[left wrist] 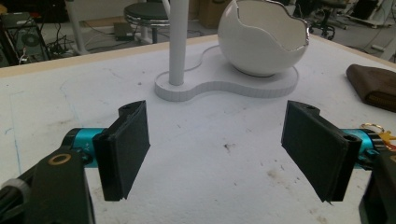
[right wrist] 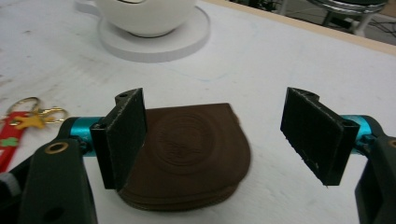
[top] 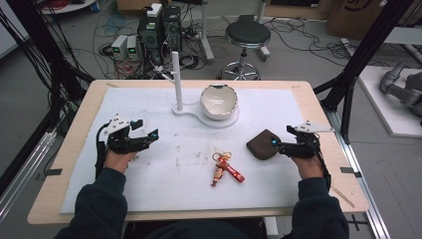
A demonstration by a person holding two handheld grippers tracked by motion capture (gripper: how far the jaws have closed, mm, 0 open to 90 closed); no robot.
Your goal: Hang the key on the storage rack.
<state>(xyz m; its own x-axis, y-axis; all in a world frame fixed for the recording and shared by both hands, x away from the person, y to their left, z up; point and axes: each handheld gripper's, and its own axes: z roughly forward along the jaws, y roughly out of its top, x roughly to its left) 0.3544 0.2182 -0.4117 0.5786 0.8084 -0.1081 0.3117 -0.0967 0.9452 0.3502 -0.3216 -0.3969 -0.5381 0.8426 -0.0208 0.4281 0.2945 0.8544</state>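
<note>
Both tongs spread wide, gripping nothing: right gripper [top: 279,139] at brown pouch [top: 263,144] near table's [top: 308,94] right edge, left gripper [top: 148,130] near left edge.

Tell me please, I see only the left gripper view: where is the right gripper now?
Observer: The right gripper hovers open over the brown pouch, pads not pressing it.
Operator: Is the pouch between its jaws?
Observer: Partly; it lies below and beside the left-hand jaw in the right gripper view.
Operator: I see a gold ring at my edge. What is it?
Observer: A red keychain, lying between the two grippers in the high view.
</note>
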